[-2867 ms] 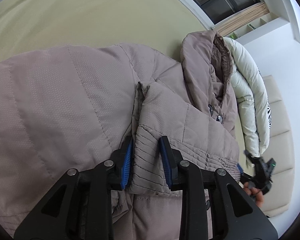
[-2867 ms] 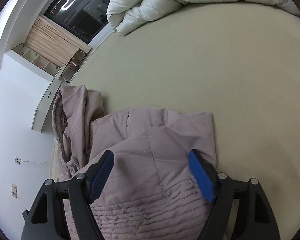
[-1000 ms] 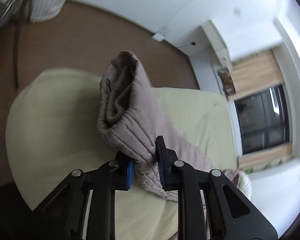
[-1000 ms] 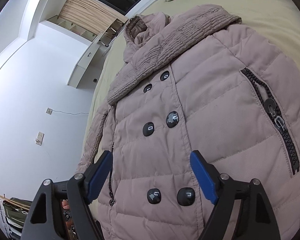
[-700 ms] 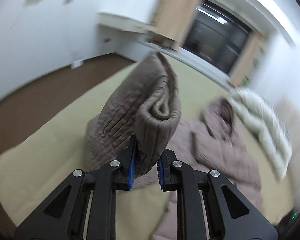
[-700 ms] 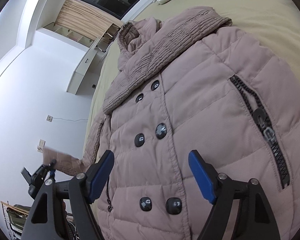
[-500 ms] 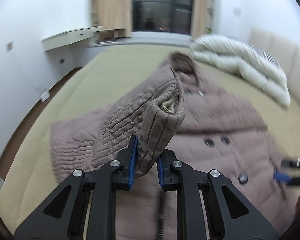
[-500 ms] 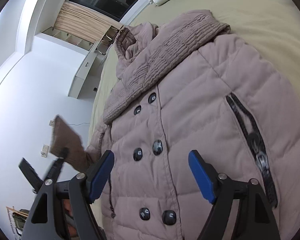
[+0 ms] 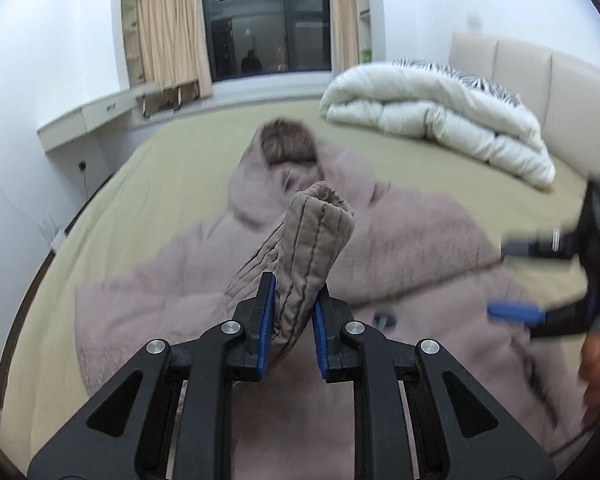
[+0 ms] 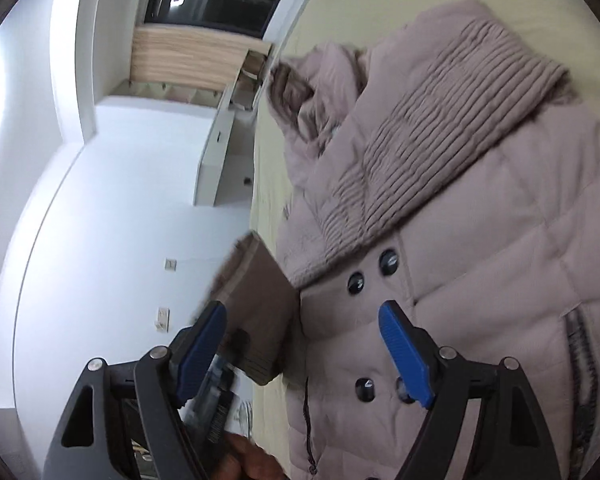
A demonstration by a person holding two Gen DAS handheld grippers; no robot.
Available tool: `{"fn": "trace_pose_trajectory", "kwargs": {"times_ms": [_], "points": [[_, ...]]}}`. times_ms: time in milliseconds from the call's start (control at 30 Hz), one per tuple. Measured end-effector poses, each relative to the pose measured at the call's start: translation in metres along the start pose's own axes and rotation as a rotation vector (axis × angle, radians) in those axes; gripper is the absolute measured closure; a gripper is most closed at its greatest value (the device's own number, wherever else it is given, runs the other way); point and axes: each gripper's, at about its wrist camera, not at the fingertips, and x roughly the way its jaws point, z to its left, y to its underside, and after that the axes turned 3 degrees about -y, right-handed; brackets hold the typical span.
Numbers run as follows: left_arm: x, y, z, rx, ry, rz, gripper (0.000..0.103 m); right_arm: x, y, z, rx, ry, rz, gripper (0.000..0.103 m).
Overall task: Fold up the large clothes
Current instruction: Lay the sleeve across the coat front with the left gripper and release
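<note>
A mauve quilted coat (image 9: 400, 240) lies front up on the bed, hood (image 9: 286, 146) toward the window. My left gripper (image 9: 293, 320) is shut on the coat's sleeve cuff (image 9: 316, 220) and holds it raised over the coat's left side. In the right wrist view the same cuff (image 10: 256, 292) hangs beside the coat's buttoned front (image 10: 480, 280). My right gripper (image 10: 304, 352) is open and empty, hovering over the buttons; it also shows in the left wrist view (image 9: 540, 312) at the right edge.
The olive bedsheet (image 9: 168, 184) surrounds the coat. A folded white duvet (image 9: 440, 116) lies near the padded headboard (image 9: 540, 80). A white desk ledge (image 9: 84, 120) and a dark window (image 9: 266, 32) are beyond the bed.
My left gripper has swung the held sleeve cuff from the bed's side up over the coat. My right gripper has drifted across the buttoned front, staying open.
</note>
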Motion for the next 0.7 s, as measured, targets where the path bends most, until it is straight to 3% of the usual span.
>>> {"fn": "trace_pose_trajectory", "kwargs": {"times_ms": [100, 167, 233, 333, 367, 433, 500, 533, 700], "points": [[0.007, -0.044, -0.019, 0.008, 0.028, -0.071, 0.087, -0.022, -0.005, -0.021, 0.038, 0.033, -0.047, 0.021], [0.019, -0.054, -0.035, 0.036, 0.040, -0.066, 0.087, -0.037, -0.007, -0.040, 0.080, 0.052, -0.076, 0.021], [0.040, -0.051, -0.052, 0.065, 0.050, 0.001, 0.086, -0.048, -0.012, -0.055, 0.118, 0.067, -0.099, 0.021], [0.094, -0.022, -0.058, 0.010, 0.148, 0.261, 0.086, -0.054, -0.024, -0.064, 0.130, 0.087, -0.121, 0.016], [0.099, -0.015, -0.055, -0.023, 0.172, 0.290, 0.085, -0.054, -0.028, -0.064, 0.129, 0.094, -0.123, 0.016], [0.093, -0.008, -0.054, -0.008, 0.165, 0.274, 0.081, -0.051, -0.035, -0.061, 0.114, 0.106, -0.109, 0.015], [0.088, -0.006, -0.054, 0.014, 0.198, 0.290, 0.044, -0.042, -0.042, -0.057, 0.090, 0.116, -0.081, 0.014], [0.085, -0.007, -0.053, 0.004, 0.217, 0.286, 0.014, -0.035, -0.045, -0.055, 0.082, 0.122, -0.062, 0.013], [0.052, -0.006, -0.032, -0.072, 0.276, 0.239, 0.010, 0.010, -0.052, -0.048, 0.083, 0.082, 0.034, 0.013]]}}
